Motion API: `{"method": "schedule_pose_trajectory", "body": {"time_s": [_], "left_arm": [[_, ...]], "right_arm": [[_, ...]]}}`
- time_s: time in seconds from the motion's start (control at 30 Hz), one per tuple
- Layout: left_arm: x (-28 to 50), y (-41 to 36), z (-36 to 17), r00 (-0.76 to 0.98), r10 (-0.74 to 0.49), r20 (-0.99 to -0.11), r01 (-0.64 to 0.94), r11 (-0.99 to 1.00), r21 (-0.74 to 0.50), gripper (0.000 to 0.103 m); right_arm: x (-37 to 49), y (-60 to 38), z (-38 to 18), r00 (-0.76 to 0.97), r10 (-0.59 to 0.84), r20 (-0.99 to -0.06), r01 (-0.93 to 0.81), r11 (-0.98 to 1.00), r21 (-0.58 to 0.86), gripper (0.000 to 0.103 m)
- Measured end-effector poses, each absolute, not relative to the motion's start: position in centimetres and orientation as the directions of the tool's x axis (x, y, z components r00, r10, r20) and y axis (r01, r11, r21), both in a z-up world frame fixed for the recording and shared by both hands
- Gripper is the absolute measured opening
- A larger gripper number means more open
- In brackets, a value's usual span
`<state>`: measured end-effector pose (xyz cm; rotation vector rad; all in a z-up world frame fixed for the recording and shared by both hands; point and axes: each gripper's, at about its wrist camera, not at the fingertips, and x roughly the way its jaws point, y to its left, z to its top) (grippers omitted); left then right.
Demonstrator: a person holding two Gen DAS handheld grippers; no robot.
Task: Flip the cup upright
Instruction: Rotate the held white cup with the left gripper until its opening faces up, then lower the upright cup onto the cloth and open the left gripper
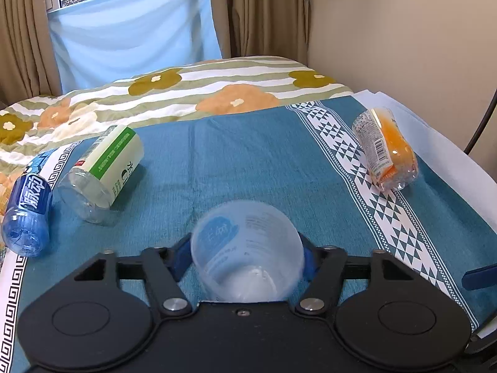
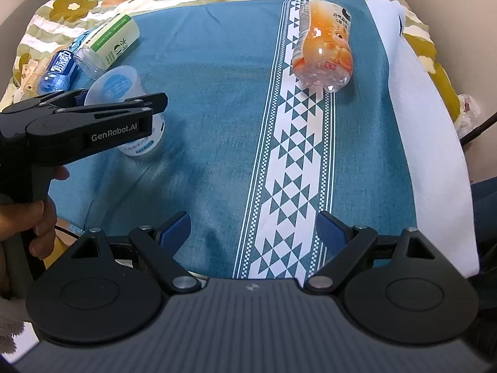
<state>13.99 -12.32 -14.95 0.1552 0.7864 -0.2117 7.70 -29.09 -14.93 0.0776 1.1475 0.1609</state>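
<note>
A clear plastic cup (image 1: 245, 248) with blue print sits between the blue pads of my left gripper (image 1: 247, 256), which is shut on its sides. Its open mouth faces up and forward toward the left wrist camera. In the right wrist view the cup (image 2: 124, 87) is held in the left gripper (image 2: 130, 105) at the left, its base at or just above the teal cloth (image 2: 202, 124). My right gripper (image 2: 253, 230) is open and empty, low over the cloth near the front edge, well apart from the cup.
A green-labelled clear bottle (image 1: 102, 171) and a blue bottle (image 1: 28, 214) lie on their sides at the left. An orange bottle (image 1: 385, 149) lies at the right on the white patterned stripe (image 1: 366, 186). A floral quilt (image 1: 186, 90) lies beyond.
</note>
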Motion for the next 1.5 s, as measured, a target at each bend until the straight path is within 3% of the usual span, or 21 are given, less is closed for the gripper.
{"method": "schedule_pose_trajectory", "body": {"time_s": [0.1, 0.33, 0.87, 0.93, 1.5], "left_arm": [[13.9, -12.4, -14.8, 0.698, -0.128, -0.705, 0.249, 0.966, 0.071, 0.086], [13.4, -12.0, -13.1, 0.707, -0.124, -0.696, 0.242, 0.967, 0.073, 0.088], [7.7, -6.1, -0.3, 0.752, -0.063, -0.656, 0.135, 0.989, 0.060, 0.095], [7.0, -5.2, 0.6, 0.753, -0.048, -0.656, 0.123, 0.990, 0.068, 0.101], [3.4, 0.1, 1.1, 0.737, 0.013, -0.676, 0.045, 0.997, 0.069, 0.103]], "right_arm": [[7.6, -29.2, -14.9, 0.401, 0.165, -0.901, -0.083, 0.986, 0.144, 0.103], [7.3, -29.1, -13.8, 0.410, 0.162, -0.897, -0.085, 0.987, 0.139, 0.103], [6.3, -27.3, -3.4, 0.558, 0.116, -0.822, -0.033, 0.993, 0.118, 0.103], [6.0, -26.9, -2.4, 0.578, 0.092, -0.811, -0.014, 0.995, 0.102, 0.103], [2.6, -23.9, -0.7, 0.640, 0.004, -0.768, 0.057, 0.997, 0.053, 0.103]]}}
